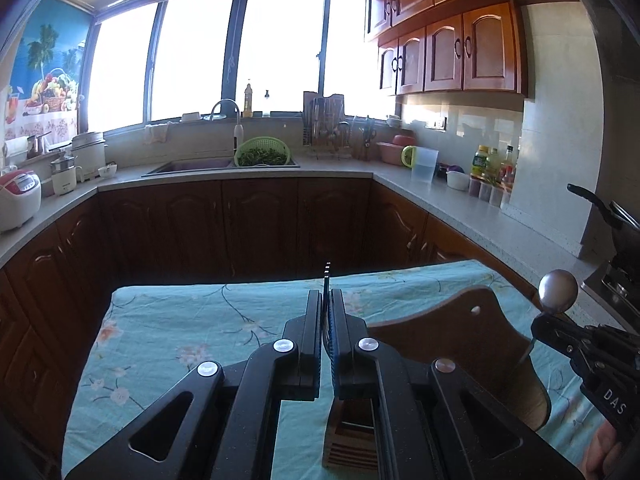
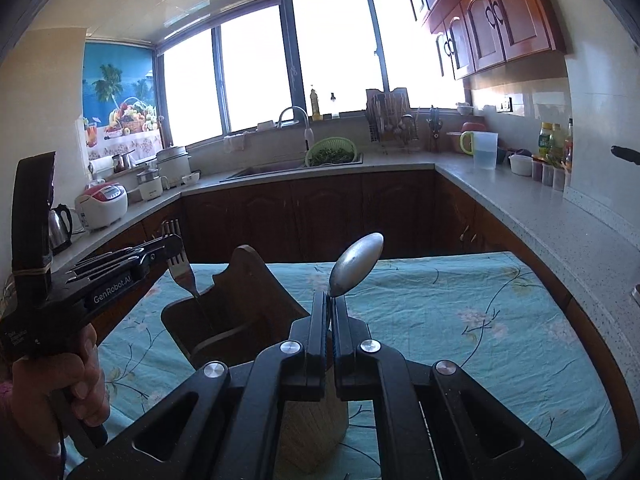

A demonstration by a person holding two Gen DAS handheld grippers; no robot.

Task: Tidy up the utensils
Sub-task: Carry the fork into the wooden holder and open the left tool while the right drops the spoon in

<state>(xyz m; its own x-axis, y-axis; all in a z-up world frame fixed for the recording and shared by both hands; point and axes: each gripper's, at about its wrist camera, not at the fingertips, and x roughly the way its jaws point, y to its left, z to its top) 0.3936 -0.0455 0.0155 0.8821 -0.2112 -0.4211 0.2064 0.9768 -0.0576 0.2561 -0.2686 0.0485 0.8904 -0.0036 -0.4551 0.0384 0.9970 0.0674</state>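
My left gripper (image 1: 326, 300) is shut on a metal fork (image 1: 327, 274), seen edge-on with tines up. In the right wrist view the left gripper (image 2: 170, 246) holds the fork (image 2: 182, 270) with its handle going down into the brown wooden utensil holder (image 2: 236, 304). My right gripper (image 2: 330, 302) is shut on a metal spoon (image 2: 358, 264), bowl up, above the holder. In the left wrist view the right gripper (image 1: 538, 326) holds the spoon (image 1: 557, 292) over the holder (image 1: 472, 332).
The holder stands on a table with a teal floral cloth (image 2: 460, 312). A woven holder section (image 2: 316, 428) shows under my right gripper. Counters with a sink (image 1: 192, 166), rice cooker (image 1: 18, 200) and bottles (image 1: 492, 168) surround the table. A pan (image 1: 616, 216) sits right.
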